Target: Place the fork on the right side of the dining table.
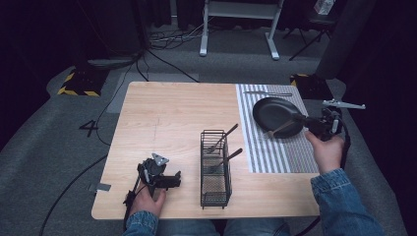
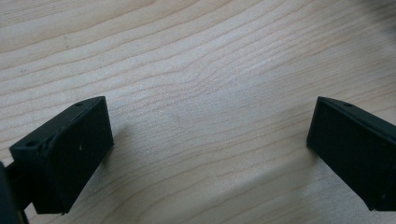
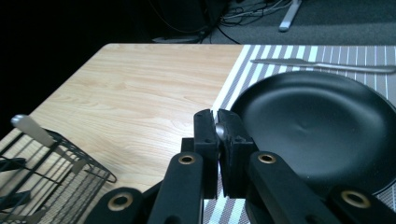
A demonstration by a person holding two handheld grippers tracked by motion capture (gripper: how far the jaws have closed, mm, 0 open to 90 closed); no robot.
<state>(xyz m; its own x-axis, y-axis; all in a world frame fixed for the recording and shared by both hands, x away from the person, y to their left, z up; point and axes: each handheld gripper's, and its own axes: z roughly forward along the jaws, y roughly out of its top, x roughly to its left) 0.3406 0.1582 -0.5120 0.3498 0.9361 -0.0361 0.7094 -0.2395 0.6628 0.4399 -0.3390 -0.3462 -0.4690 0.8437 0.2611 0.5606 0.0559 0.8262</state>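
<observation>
The right gripper (image 1: 301, 119) is clamped on a metal utensil (image 1: 281, 129), holding it at the near left rim of the black plate (image 1: 275, 114) on the striped mat (image 1: 290, 157). A knife (image 1: 268, 93) lies just beyond the plate, the wire caddy (image 1: 215, 169) well to its left; the left gripper (image 1: 172, 181) rests beside the caddy on the table (image 1: 172, 118), jaws spread wide and empty

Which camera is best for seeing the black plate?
The right gripper view: the black plate looks big and close there, lying on the striped mat. The high view shows the whole plate, but small. The left gripper view shows bare tabletop.
</observation>
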